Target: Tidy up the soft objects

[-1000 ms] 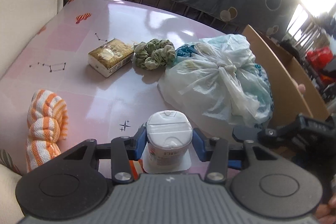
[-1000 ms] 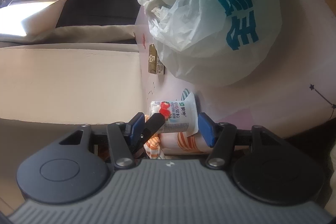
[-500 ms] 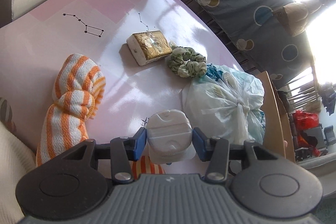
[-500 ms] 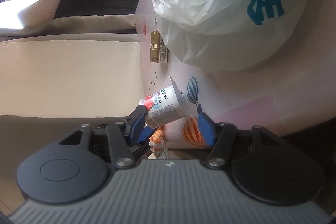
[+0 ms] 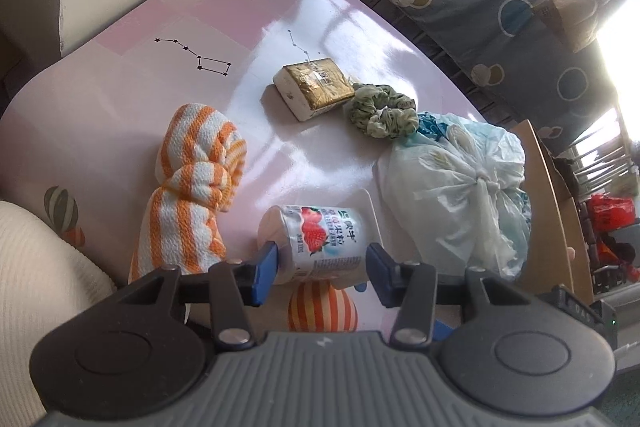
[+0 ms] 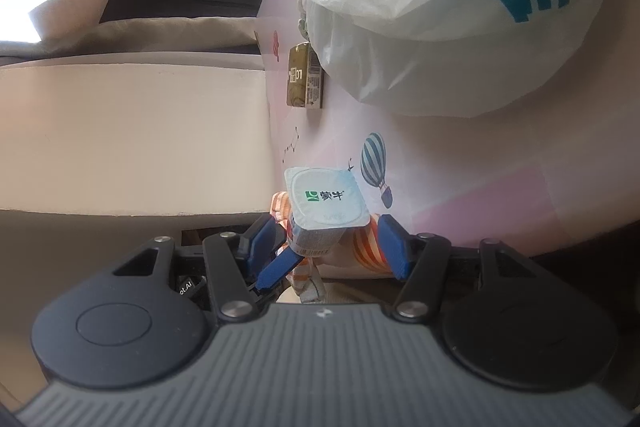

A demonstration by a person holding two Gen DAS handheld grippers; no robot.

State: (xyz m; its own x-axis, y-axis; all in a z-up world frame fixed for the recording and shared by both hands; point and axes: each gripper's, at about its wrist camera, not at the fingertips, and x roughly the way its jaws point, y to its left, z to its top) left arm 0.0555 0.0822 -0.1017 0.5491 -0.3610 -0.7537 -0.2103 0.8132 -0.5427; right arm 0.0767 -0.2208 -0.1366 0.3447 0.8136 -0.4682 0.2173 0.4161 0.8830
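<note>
The left gripper [image 5: 320, 265] pinches the yogurt cup [image 5: 320, 239] tipped sideways over the table's [image 5: 120, 115] near edge. The right gripper [image 6: 332, 247] stands spread, empty. Grip gently; foil could burst.

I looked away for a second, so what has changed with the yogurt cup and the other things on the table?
The left gripper has rolled, still clamping the yogurt cup: its label now faces that camera, its foil lid the right one. The right gripper stays open. Striped towel, tissue pack, scrunchie and plastic bag lie unmoved.
</note>
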